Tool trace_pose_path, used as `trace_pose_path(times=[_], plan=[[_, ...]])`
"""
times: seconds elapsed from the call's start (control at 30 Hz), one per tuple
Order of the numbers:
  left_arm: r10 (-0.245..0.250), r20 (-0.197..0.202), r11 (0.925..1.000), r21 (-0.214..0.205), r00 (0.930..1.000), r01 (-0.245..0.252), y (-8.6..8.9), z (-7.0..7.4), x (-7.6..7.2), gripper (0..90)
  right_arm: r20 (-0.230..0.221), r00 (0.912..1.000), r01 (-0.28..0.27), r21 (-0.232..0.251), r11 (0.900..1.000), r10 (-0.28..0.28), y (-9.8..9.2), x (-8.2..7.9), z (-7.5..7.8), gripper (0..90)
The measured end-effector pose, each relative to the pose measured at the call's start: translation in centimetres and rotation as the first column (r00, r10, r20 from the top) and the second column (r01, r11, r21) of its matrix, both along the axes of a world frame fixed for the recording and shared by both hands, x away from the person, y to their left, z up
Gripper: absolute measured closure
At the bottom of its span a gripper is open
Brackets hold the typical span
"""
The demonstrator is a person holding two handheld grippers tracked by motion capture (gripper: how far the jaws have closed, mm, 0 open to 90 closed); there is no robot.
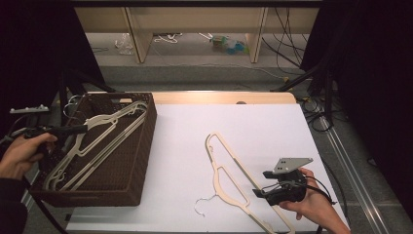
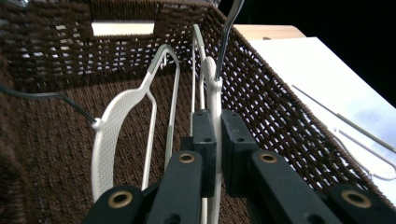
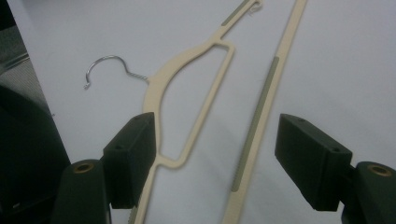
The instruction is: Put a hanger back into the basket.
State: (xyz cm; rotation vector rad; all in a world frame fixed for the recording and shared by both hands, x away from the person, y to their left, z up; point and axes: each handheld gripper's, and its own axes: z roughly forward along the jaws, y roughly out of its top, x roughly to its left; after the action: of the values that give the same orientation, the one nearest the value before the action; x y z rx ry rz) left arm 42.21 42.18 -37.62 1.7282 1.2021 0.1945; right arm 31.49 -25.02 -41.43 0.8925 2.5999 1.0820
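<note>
A brown wicker basket (image 1: 150, 127) stands at the table's left and holds cream plastic hangers (image 1: 100, 146). My left gripper (image 1: 84, 129) reaches over the basket's left side, shut on the neck of one cream hanger (image 2: 212, 77) just below its metal hook (image 2: 224, 37). A second hanger (image 2: 109, 135) lies in the basket (image 2: 280, 116) beside it. Another cream hanger (image 1: 229, 180) lies flat on the white table with its wire hook (image 1: 200, 204) toward the front edge. My right gripper (image 1: 260, 184) hovers open over that hanger (image 3: 196, 88), its jaws astride the hanger's shoulder and long bar (image 3: 261, 107).
The white sheet (image 1: 253, 122) covers the table right of the basket. The table's right edge runs close to my right hand. A wooden frame and loose cables stand on the floor beyond the table (image 1: 195, 44). Dark drapes hang on both sides.
</note>
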Motion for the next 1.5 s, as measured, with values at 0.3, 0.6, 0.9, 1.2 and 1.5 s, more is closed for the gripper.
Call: trace_pose_path(times=[0.3,0.6,0.9,1.2,1.5], plan=[[0.064,-0.068,0.9841,0.17,0.9956,-0.051,-1.1,-1.3,1.1,83.8,0.001,1.0,-0.002,0.001,1.0,0.002,-0.1,0.0,-0.1,30.2],[0.17,-0.054,0.9688,0.192,0.9839,-0.157,0.6,-2.1,0.8,79.3,-0.013,0.9999,-0.008,-0.007,0.9999,0.008,-0.1,0.0,0.0,30.2],[0.236,0.003,0.9511,0.204,0.9716,-0.232,1.3,-1.4,0.0,65.3,-0.005,1.0,-0.007,-0.001,1.0,0.007,0.2,0.0,-0.2,30.2],[0.13,0.137,0.9765,0.153,0.9819,-0.151,-0.9,0.8,-1.9,50.5,-0.003,1.0,-0.003,0.003,1.0,0.003,0.1,0.0,-0.2,30.0],[0.087,0.26,0.9859,0.116,0.9616,-0.121,-3.8,2.2,-6.5,41.4,-0.008,0.9999,-0.006,-0.006,1.0,0.006,0.3,-0.1,-0.3,29.3]])
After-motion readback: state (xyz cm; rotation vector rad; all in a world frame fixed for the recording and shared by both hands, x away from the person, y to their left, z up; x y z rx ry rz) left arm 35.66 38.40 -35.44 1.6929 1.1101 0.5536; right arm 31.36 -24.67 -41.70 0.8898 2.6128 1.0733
